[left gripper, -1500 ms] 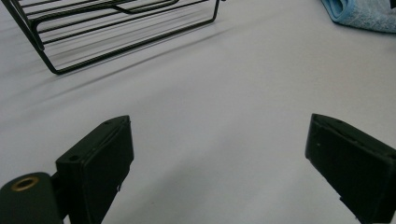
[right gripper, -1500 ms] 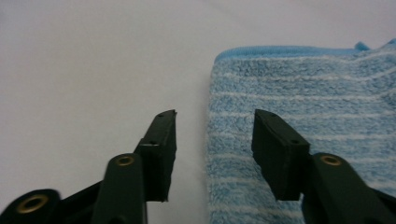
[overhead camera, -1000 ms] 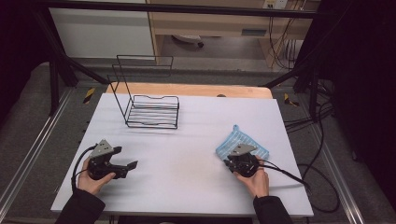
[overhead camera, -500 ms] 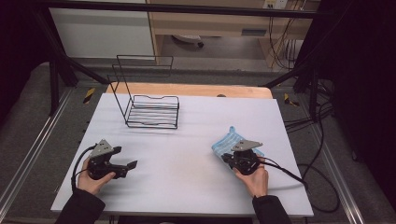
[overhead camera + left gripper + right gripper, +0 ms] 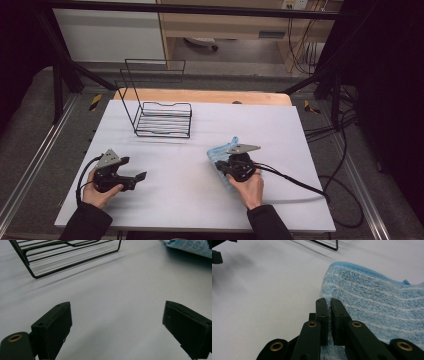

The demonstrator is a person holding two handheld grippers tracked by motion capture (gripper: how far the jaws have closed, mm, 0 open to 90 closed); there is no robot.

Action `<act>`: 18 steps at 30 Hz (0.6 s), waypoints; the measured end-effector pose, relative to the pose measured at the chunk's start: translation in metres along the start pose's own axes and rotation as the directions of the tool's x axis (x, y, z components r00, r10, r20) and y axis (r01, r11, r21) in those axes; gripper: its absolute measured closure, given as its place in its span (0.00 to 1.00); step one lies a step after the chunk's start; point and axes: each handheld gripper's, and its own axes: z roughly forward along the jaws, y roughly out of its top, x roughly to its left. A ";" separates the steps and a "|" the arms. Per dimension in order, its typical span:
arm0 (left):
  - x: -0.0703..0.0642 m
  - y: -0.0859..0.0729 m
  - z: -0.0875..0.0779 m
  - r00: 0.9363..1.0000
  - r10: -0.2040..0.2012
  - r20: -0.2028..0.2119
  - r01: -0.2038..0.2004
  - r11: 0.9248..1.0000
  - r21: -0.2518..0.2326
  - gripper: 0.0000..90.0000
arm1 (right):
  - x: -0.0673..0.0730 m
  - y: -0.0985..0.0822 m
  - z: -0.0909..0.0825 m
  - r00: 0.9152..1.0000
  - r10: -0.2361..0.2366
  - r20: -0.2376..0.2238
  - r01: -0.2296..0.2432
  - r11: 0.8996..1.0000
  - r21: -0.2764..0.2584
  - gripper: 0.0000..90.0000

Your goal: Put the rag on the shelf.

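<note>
Cloth [image 5: 220, 157] is what we are working on: a blue towel with pale stripes, lying on the white table [image 5: 200, 200] toward its right side, well apart from the black wire rack [image 5: 162, 117] that stands near the far left of the tabletop. Our right gripper [image 5: 220, 167] sits on the near edge of the cloth, held from behind by our right hand [image 5: 248, 187]. In the right gripper view its two black jaws are pressed together with a thin fold of the cloth's [image 5: 372, 305] edge pinched between them, and the rest of the towel spreads out to the right of the jaws. Our left gripper [image 5: 137, 177] rests low at the near left of the table in our left hand [image 5: 97, 192], pointing toward the cloth. In the left gripper view its jaws stand wide apart over bare table, holding nothing, with the rack [image 5: 67, 255] ahead of them.
</note>
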 end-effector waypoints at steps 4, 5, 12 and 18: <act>0.000 0.000 0.000 1.000 0.001 -0.003 -0.001 1.000 0.001 0.10 | 0.017 0.015 0.022 1.000 0.007 -0.012 -0.006 1.000 0.011 0.95; 0.000 0.000 0.000 1.000 0.002 -0.001 -0.002 1.000 0.001 0.10 | 0.020 0.017 0.027 1.000 0.002 -0.011 -0.002 1.000 0.008 0.95; 0.000 0.000 0.000 1.000 0.000 -0.003 0.000 1.000 0.001 0.10 | 0.041 0.033 0.054 1.000 -0.011 -0.027 0.011 1.000 0.002 0.95; 0.000 0.000 0.000 1.000 -0.002 -0.002 0.002 1.000 -0.001 0.10 | 0.058 0.039 0.079 0.998 -0.035 -0.049 0.036 0.999 0.021 0.95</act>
